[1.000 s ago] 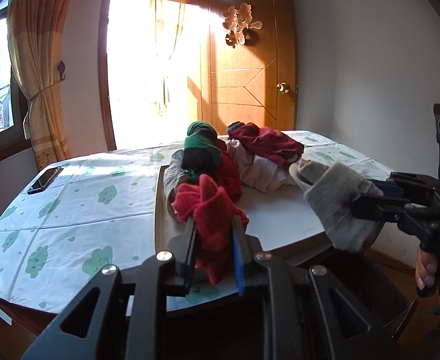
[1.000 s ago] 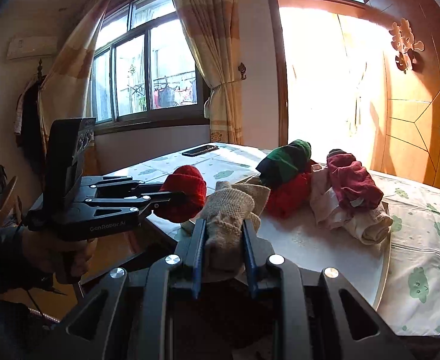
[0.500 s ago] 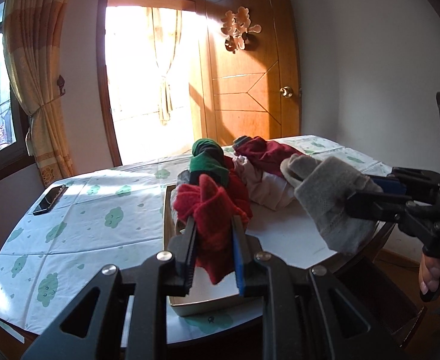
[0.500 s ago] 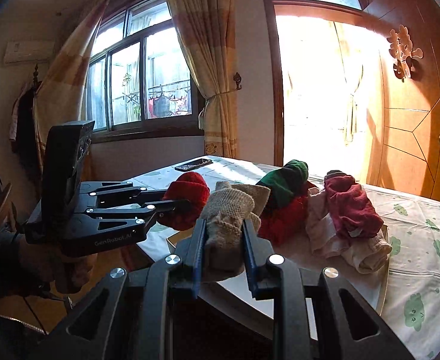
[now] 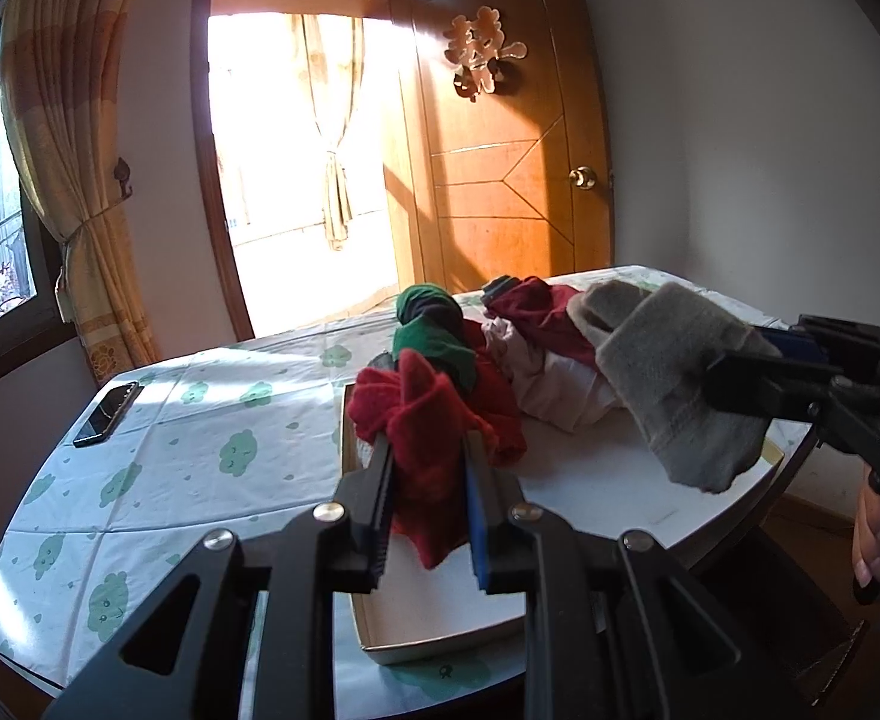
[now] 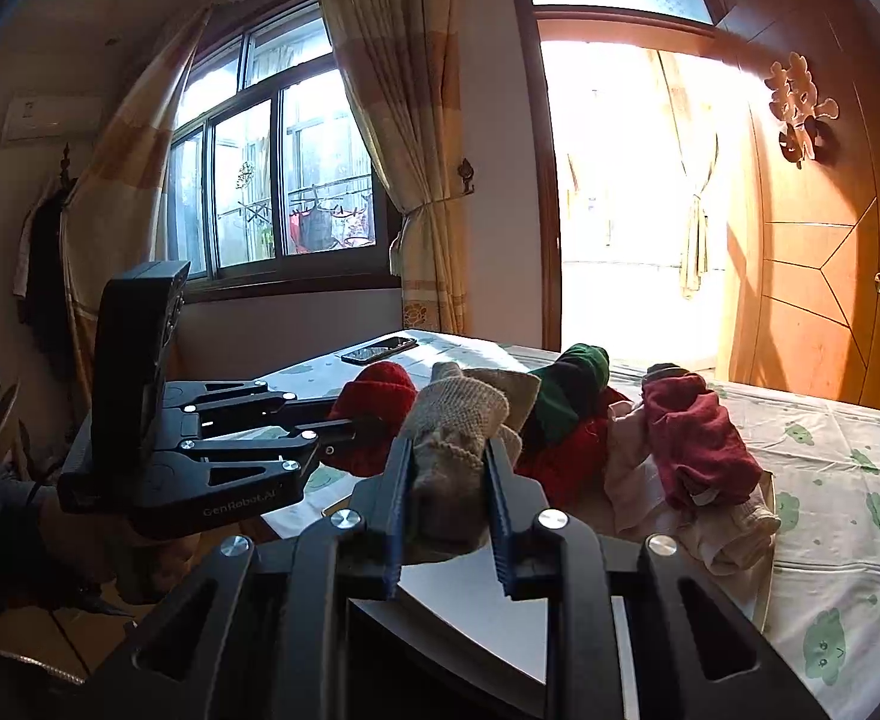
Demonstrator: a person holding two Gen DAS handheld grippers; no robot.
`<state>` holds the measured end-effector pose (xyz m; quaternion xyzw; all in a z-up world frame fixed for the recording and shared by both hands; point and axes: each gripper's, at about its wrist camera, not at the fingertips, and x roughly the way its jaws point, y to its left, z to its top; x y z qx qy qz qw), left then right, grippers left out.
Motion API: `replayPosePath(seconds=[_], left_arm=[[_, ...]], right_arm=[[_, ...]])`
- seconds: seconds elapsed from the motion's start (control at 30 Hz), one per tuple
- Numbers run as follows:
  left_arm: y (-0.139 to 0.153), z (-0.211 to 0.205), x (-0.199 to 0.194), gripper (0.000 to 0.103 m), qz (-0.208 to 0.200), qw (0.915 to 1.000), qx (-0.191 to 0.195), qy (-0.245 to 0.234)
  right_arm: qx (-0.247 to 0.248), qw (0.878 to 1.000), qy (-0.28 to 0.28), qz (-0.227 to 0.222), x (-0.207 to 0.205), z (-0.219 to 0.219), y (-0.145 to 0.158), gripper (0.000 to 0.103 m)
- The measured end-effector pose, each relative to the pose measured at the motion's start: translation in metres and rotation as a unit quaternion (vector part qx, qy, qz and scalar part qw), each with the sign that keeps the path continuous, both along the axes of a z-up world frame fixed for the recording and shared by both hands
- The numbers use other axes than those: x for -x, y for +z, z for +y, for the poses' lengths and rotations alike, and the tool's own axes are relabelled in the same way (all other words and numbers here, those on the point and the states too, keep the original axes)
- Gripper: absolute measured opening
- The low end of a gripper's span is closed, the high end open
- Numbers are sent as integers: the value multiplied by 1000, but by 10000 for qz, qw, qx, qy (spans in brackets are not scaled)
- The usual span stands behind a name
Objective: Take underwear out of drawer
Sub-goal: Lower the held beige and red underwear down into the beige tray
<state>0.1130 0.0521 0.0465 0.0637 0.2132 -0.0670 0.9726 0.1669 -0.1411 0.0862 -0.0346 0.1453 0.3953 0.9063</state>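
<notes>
My left gripper [image 5: 428, 450] is shut on a red knitted garment [image 5: 422, 414], held in the air above the front of a shallow white drawer [image 5: 440, 651] that lies on the table. My right gripper [image 6: 448, 450] is shut on a grey-beige knitted garment [image 6: 457, 420], which hangs at the right in the left wrist view [image 5: 673, 384]. In the right wrist view the left gripper [image 6: 350, 432] and its red garment [image 6: 380, 402] sit close on the left. Further back the drawer holds a green roll [image 5: 434, 330], a dark red piece [image 5: 535, 312] and a pale pink piece [image 5: 553, 384].
The table carries a white cloth with green prints [image 5: 170, 468]. A black phone [image 5: 107, 414] lies at its far left corner. A wooden door [image 5: 517, 180] and a bright doorway stand behind. A person's hand [image 5: 871, 540] grips the right tool's handle.
Both grippers have risen slightly and moved in over the table, each still clamped on its garment. The drawer's front edge now shows below the left gripper.
</notes>
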Motion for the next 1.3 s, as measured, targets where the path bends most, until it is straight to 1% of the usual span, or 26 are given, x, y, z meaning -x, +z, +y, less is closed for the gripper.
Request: replayPosePath(seconds=[0.2, 0.4, 0.67, 0.87, 1.0, 1.13, 1.3], left_arm=[[-5, 6, -19, 19, 235, 9997, 88, 65], [-11, 8, -32, 19, 489, 9987, 129, 27], [-16, 9, -43, 19, 810, 9965, 202, -68], [-17, 7, -46, 19, 969, 9951, 125, -119], [-19, 6, -50, 19, 1125, 9934, 159, -167], [-23, 2, -52, 19, 1267, 9917, 74, -221], [-30, 4, -58, 19, 1518, 9879, 202, -250]], right_arm=[[-56, 9999, -37, 79, -11, 3, 1, 25], [-38, 9997, -68, 211, -23, 7, -3, 25], [-41, 9986, -152, 513, -43, 12, -10, 26], [-43, 9975, -186, 686, -53, 15, -15, 26], [-4, 9970, -188, 755, -58, 18, -19, 26], [23, 9966, -197, 800, -62, 21, -22, 26], [72, 9962, -199, 841, -65, 24, -25, 26]])
